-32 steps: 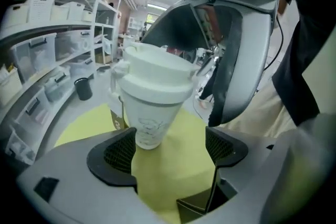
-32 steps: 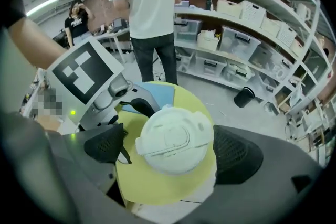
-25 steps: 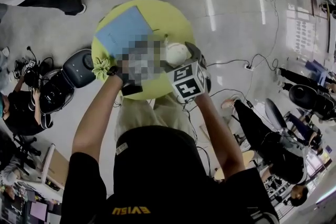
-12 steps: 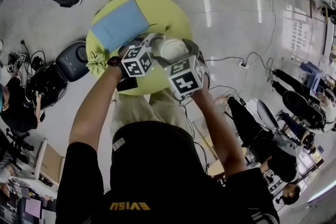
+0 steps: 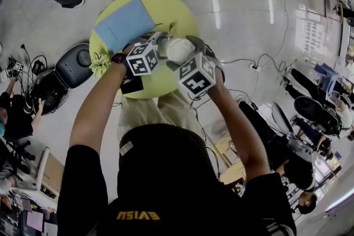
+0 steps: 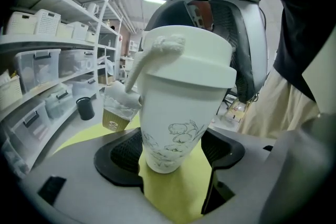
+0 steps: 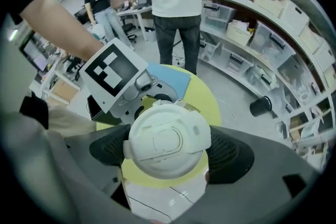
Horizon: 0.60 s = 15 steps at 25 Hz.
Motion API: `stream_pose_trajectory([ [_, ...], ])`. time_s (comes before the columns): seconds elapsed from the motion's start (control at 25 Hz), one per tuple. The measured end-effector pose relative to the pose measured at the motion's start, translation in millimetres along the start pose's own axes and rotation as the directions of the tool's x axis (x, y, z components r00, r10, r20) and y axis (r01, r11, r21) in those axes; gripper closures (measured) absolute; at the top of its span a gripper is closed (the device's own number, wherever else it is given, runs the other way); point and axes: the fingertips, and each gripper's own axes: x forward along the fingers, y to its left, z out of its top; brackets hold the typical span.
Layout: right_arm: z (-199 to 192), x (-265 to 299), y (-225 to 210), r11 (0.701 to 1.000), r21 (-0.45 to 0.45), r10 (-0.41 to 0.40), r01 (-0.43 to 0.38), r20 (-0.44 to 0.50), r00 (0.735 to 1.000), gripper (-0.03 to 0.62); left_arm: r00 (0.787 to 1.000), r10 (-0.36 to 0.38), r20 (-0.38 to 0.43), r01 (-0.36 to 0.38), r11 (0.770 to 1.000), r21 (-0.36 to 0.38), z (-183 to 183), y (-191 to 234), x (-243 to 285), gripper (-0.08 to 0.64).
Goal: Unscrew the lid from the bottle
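A white bottle (image 6: pixel 176 113) with a line drawing and a rope handle is over the yellow round table (image 5: pixel 177 8). My left gripper (image 6: pixel 170 152) is shut on its lower body, one dark pad on each side. The white lid (image 7: pixel 168 139) sits on top of the bottle, and my right gripper (image 7: pixel 168 147) is shut on it from above, pads against its rim. In the head view the lid (image 5: pixel 180 50) shows between the left gripper (image 5: pixel 165 46) and the right gripper (image 5: pixel 189 53). The bottle's base is partly hidden, so I cannot tell whether it rests on the table.
A blue notebook (image 5: pixel 123 25) and a green paper flower (image 5: pixel 101 63) lie on the table. A brown paper cup (image 6: pixel 116 110) stands behind the bottle. A black chair (image 5: pixel 77 66) is at the table's left. Shelves with bins line the room, and people stand nearby.
Both grippers stay at the bottle. The right gripper's marker cube has turned a little and shifted up in the head view. The bottle has not visibly moved.
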Motion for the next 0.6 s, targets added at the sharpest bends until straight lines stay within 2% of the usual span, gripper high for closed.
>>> stream_pose_trajectory([
  [0.08, -1.1, -0.7, 2.1, 0.995, -0.099, 0.025, -0.027, -0.021, 0.999, 0.147, 1.000, -0.002, 0.001, 0.002, 1.000, -0.002, 1.1, -0.2, 0.0, 0.195],
  [0.24, -3.9, -6.9, 3.9, 0.966, -0.252, 0.050, -0.061, -0.051, 0.997, 0.147, 1.000, -0.003, 0.002, 0.003, 1.000, -0.005, 8.0, -0.6, -0.9, 0.195],
  [0.4, -4.7, -6.2, 7.0, 0.913, -0.394, 0.086, -0.109, -0.075, 0.993, 0.147, 1.000, -0.003, 0.004, 0.003, 1.000, -0.005, 7.8, 0.9, -1.1, 0.195],
  [0.48, -4.8, -2.7, 9.3, 0.893, -0.434, 0.095, -0.122, -0.084, 0.992, 0.147, 1.000, -0.003, 0.003, 0.003, 1.000, -0.007, 4.3, 0.8, -1.0, 0.195],
  [0.6, -4.1, -0.6, 10.9, 0.890, -0.439, 0.100, -0.125, -0.079, 0.992, 0.147, 1.000, -0.005, 0.003, 0.005, 1.000, -0.011, 1.3, 0.3, -1.2, 0.195],
])
